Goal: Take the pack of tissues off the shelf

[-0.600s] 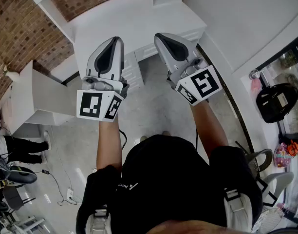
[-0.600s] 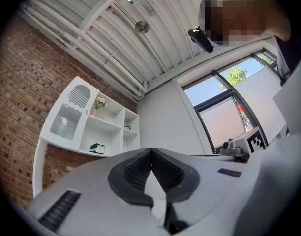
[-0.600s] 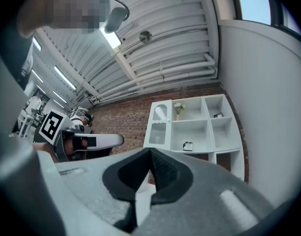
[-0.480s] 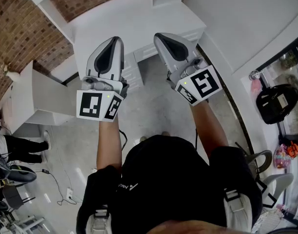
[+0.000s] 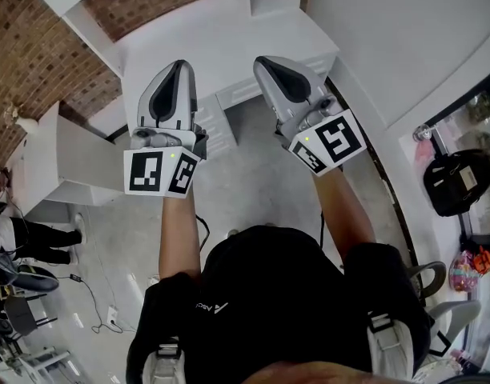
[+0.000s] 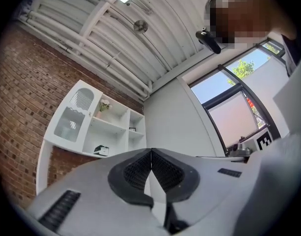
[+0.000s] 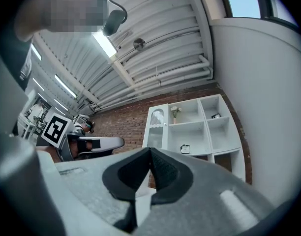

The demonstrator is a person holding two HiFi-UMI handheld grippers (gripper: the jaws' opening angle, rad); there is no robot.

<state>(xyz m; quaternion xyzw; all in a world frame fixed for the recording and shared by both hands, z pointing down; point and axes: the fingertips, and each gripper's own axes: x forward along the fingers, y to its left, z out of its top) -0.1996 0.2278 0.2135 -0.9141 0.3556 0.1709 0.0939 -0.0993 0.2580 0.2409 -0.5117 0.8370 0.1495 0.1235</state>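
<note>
Head view, left gripper (image 5: 178, 66) and right gripper (image 5: 267, 61) side by side, left gripper view, jaws together, empty, well apart from shelf (image 6: 117, 132), pack (image 6: 102, 150) in its lower middle compartment, right gripper view, jaws together, empty, pack in that same compartment.

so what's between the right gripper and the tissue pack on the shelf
Nothing: in the right gripper view only open air lies between the shut right gripper and the tissue pack in the white shelf.
</note>
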